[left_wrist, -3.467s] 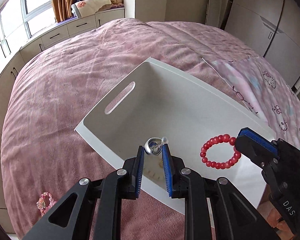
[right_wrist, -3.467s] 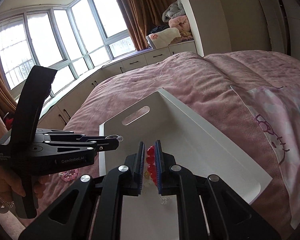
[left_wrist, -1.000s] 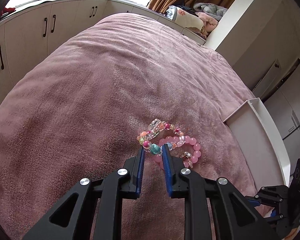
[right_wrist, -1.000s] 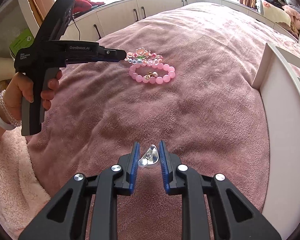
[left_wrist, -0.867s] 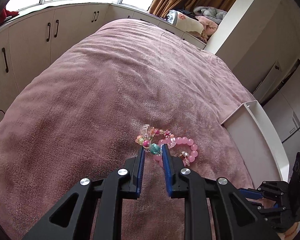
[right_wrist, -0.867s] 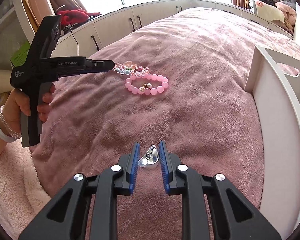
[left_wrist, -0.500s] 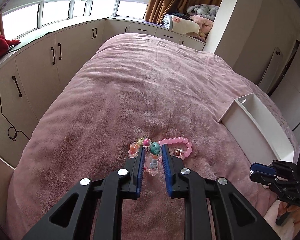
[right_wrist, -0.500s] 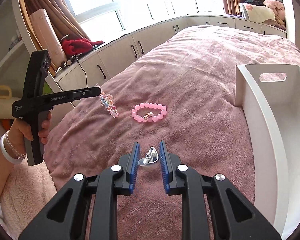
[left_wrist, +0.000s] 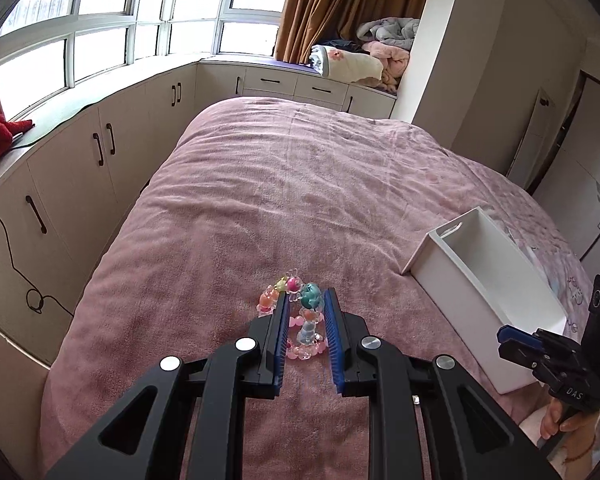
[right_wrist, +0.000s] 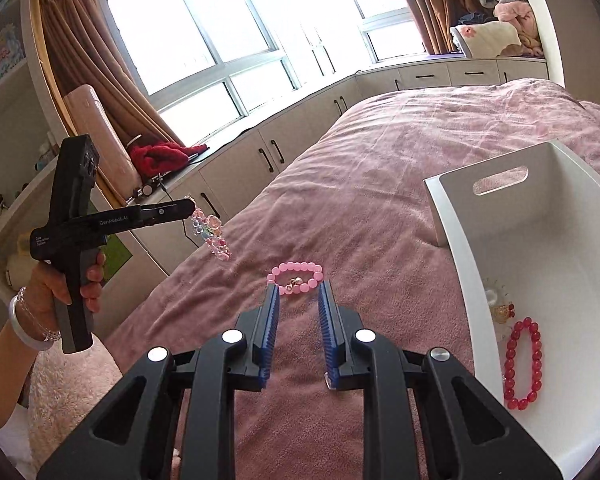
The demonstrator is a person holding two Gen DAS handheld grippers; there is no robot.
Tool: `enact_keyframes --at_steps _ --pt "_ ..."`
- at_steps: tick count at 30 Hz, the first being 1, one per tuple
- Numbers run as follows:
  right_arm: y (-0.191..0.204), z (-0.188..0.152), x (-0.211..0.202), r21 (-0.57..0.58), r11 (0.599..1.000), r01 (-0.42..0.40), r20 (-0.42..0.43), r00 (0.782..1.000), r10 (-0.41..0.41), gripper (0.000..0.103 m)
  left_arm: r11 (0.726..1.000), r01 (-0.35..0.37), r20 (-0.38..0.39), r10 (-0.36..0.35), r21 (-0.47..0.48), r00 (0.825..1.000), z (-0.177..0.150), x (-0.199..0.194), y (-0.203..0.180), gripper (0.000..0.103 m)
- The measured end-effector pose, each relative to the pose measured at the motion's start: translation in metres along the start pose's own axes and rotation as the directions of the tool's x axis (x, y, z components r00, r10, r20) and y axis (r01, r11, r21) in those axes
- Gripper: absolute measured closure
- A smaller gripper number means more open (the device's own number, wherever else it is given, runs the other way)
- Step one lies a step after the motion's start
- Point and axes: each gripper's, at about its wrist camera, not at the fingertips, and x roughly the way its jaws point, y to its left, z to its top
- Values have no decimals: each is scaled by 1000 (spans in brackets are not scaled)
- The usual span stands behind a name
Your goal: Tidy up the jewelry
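Observation:
My left gripper (left_wrist: 304, 300) is shut on a multicoloured bead bracelet (left_wrist: 306, 312) and holds it in the air above the pink bed; in the right wrist view the bracelet (right_wrist: 212, 236) dangles from the left gripper (right_wrist: 188, 206). A pink bead bracelet (right_wrist: 296, 278) lies on the blanket just beyond my right gripper (right_wrist: 298, 294), which is open and empty. The white tray (right_wrist: 452, 240) at the right holds a red bead bracelet (right_wrist: 522, 364) and a small clear and gold piece (right_wrist: 498, 308). The tray also shows in the left wrist view (left_wrist: 452, 280).
The bed's pink blanket (left_wrist: 280, 184) fills the middle. White cabinets (left_wrist: 76, 172) and windows run along the left. A red cloth (right_wrist: 160, 156) lies on the counter. A Hello Kitty cloth (left_wrist: 572, 280) lies right of the tray.
My left gripper closed on the multicoloured bracelet and lifted it off the blanket. My right gripper, earlier around a small silver piece, is now empty and open near the pink bracelet.

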Motion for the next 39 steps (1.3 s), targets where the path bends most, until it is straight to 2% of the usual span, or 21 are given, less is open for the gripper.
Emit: enact_keyframes --at_steps 9,11,12,13,16,20,23,25,31,37,39 --pt "-11 3 -36 40 999 12 126 992 -17 79 998 46 12 -47 40 999 14 -2 -43 81" --pt "-13 2 -40 46 999 10 140 990 -17 68 998 53 15 -53 42 998 15 -2 -47 81" --pt "-13 3 -43 49 999 13 153 988 -21 57 998 53 16 -54 46 998 16 -3 -49 81" --pt "-13 3 -45 48 999 7 166 986 -15 54 997 56 17 -57 50 998 16 -3 -51 81" --pt "-9 3 -46 28 1000 -13 166 986 9 54 996 52 14 -53 69 998 14 -4 -51 81" --pt "9 1 -25 -49 999 -13 77 997 17 63 996 44 10 -45 76 999 9 -5 -44 81" --pt "24 -6 3 -126 992 30 -25 999 -33 71 996 22 5 -22 88 1000 0 -5 -35 81" --pt "29 -12 25 -163 985 56 -103 992 -73 78 995 6 -4 -5 101 1000 -8 -4 -29 81" --pt "24 -36 85 -201 972 118 -308 935 -177 82 998 15 -27 -13 58 1000 -33 5 -3 80" --pt "7 -55 116 -196 967 163 -443 865 -235 80 999 46 -31 -46 -7 998 -51 13 24 80" --pt "5 -59 122 -197 966 164 -468 851 -240 80 998 53 -31 -53 -18 998 -55 14 31 80"
